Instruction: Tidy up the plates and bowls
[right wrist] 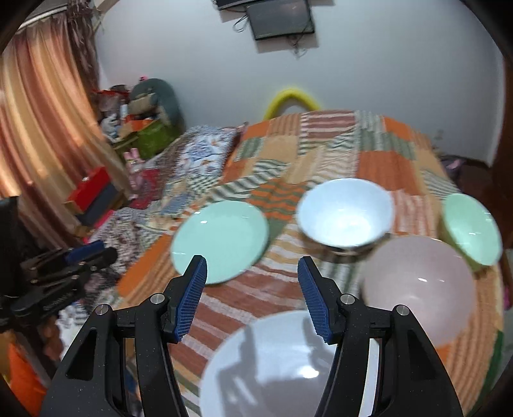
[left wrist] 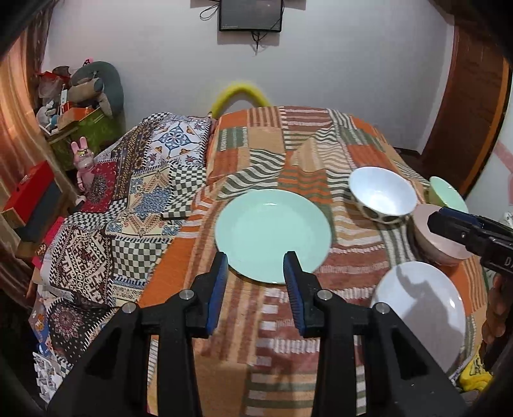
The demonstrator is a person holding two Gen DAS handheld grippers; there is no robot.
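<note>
A mint green plate point(left wrist: 272, 232) point(right wrist: 219, 240) lies on the striped orange blanket. A white plate point(left wrist: 423, 311) point(right wrist: 285, 365) lies nearest. A white bowl point(left wrist: 381, 194) point(right wrist: 344, 213) with a spotted outside, a pink bowl point(left wrist: 433, 239) point(right wrist: 420, 282) and a green bowl point(left wrist: 447, 192) point(right wrist: 471, 229) stand at the right. My left gripper point(left wrist: 256, 259) is open and empty, just before the green plate's near rim. My right gripper point(right wrist: 253, 266) is open and empty, above the white plate; it also shows in the left wrist view point(left wrist: 474, 234).
The dishes rest on a bed covered by the striped blanket point(left wrist: 288, 154) and a patchwork quilt point(left wrist: 134, 205). Boxes and toys point(left wrist: 73, 106) crowd the left side by a curtain. A wall-mounted screen point(left wrist: 250, 16) hangs behind. A yellow curved object point(left wrist: 237, 94) sits at the bed's head.
</note>
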